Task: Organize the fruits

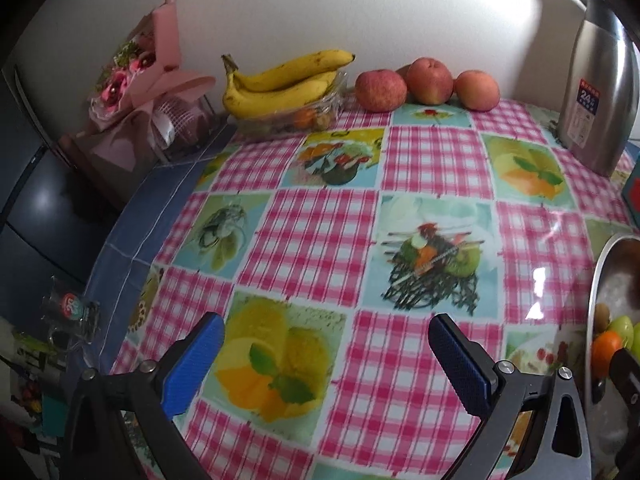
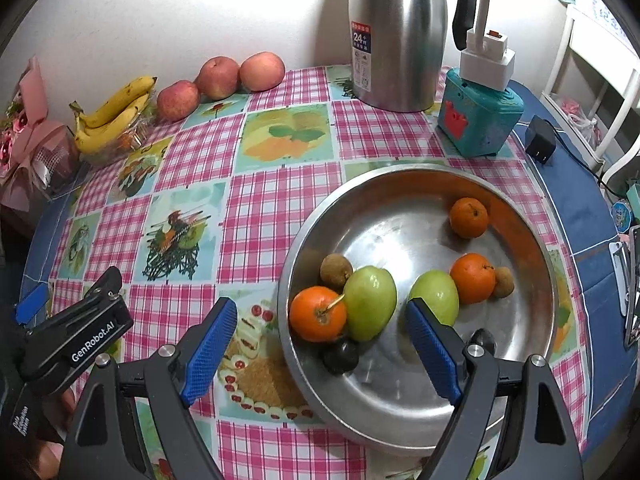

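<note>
A steel bowl [image 2: 532,240] holds three oranges [image 2: 318,314], two green fruits [image 2: 370,302], small brown fruits [image 2: 335,271] and dark fruits [image 2: 341,356]. My right gripper [image 2: 320,348] is open and empty, hovering over the bowl's near rim, its fingers either side of the nearest orange and green fruit. My left gripper [image 1: 326,360] is open and empty above the checked tablecloth, left of the bowl [image 1: 596,280]. At the table's back lie bananas [image 1: 280,80] on a clear tray and three apples [image 1: 380,90]; the right wrist view shows them too, bananas [image 2: 112,116] and apples [image 2: 218,77].
A steel thermos jug [image 2: 400,32] stands at the back, also in the left wrist view [image 1: 596,92]. A teal box [image 2: 478,120] with a white plug adapter sits right of it. A pink flower bouquet [image 1: 140,92] stands at the back left. A black charger [image 2: 540,142] lies by the right edge.
</note>
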`<state>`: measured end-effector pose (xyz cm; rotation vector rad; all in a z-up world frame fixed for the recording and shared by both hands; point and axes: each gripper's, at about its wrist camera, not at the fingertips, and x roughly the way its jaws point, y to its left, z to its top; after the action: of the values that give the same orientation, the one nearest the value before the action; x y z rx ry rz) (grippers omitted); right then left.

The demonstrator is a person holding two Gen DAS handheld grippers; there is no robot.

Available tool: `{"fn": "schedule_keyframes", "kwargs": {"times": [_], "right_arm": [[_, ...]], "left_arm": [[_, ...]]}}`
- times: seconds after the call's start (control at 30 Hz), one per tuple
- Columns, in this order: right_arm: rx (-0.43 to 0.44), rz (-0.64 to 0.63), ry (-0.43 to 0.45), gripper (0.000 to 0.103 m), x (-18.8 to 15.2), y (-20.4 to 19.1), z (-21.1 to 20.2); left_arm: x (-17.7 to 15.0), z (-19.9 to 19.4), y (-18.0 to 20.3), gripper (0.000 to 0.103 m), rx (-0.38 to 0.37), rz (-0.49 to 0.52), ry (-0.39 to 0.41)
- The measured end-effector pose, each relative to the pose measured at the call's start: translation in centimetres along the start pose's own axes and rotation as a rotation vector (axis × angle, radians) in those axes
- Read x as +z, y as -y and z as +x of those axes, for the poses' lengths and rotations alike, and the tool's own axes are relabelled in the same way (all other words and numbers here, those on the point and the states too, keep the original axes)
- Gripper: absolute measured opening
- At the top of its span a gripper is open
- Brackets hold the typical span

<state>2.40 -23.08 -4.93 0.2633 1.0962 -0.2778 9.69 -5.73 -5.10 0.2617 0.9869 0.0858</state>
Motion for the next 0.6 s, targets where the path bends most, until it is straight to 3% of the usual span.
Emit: {"fn": "schedule_keyframes", "kwargs": {"times": [0.27,0.6], "right_arm": [[0.004,-0.011,-0.003,0.086,-1.3,-0.3,-0.7],[-0.007,-0.014,-0.015,0.086,-3.4,0.1,-1.4]], "left_arm": [[-1.4,-0.1,-0.8,0.103,-0.021,0.010,-0.077],[-3.5,-1.8,-1.5,0.103,-0.062,0.040,-0.098]]}}
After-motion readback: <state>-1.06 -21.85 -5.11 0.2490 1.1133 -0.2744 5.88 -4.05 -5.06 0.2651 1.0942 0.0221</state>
